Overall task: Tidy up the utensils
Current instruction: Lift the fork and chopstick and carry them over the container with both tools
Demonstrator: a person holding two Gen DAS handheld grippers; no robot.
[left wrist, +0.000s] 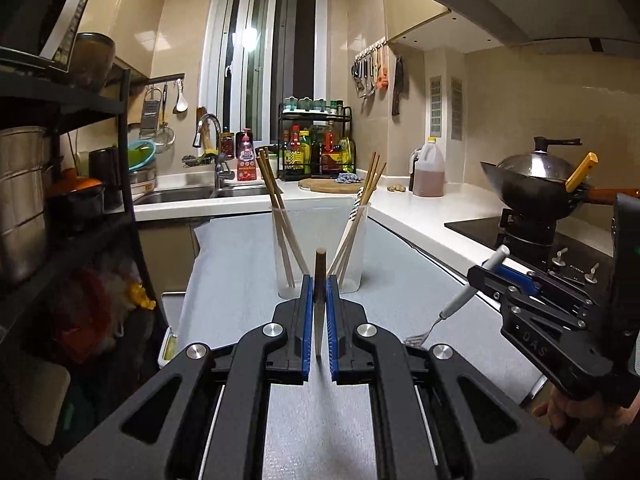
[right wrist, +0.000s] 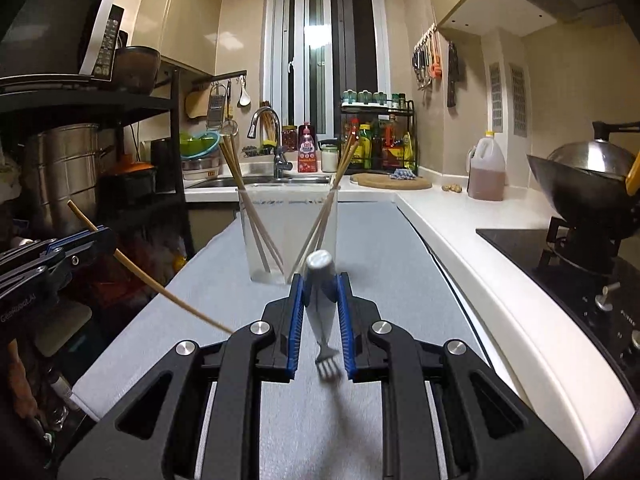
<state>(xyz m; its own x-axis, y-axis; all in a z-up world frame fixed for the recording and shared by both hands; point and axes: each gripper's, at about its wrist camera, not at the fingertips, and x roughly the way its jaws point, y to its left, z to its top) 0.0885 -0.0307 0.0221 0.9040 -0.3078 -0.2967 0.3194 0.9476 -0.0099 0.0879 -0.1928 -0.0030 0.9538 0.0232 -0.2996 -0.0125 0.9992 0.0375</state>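
My left gripper point(left wrist: 319, 280) is shut on a single wooden chopstick point(left wrist: 320, 264) that stands nearly upright between the blue pads, above the grey mat. Just beyond it stands a clear cup point(left wrist: 320, 248) holding several chopsticks that lean to both sides. My right gripper point(right wrist: 320, 278) is shut on a small fork point(right wrist: 320, 320) with a grey handle, tines pointing down. The cup point(right wrist: 288, 236) is straight ahead of it too. In the left wrist view the right gripper point(left wrist: 480, 270) and its fork point(left wrist: 456, 304) hang at the right. In the right wrist view the left gripper point(right wrist: 106, 236) and its chopstick point(right wrist: 160, 292) sit at the left.
A grey mat point(left wrist: 240, 272) covers the worktop. A white counter point(right wrist: 500, 280) runs along the right with a wok point(left wrist: 536, 184) on the stove and an oil jug point(right wrist: 486, 168). The sink point(right wrist: 256, 180) lies behind the cup. A black shelf rack point(left wrist: 80, 160) with pots stands on the left.
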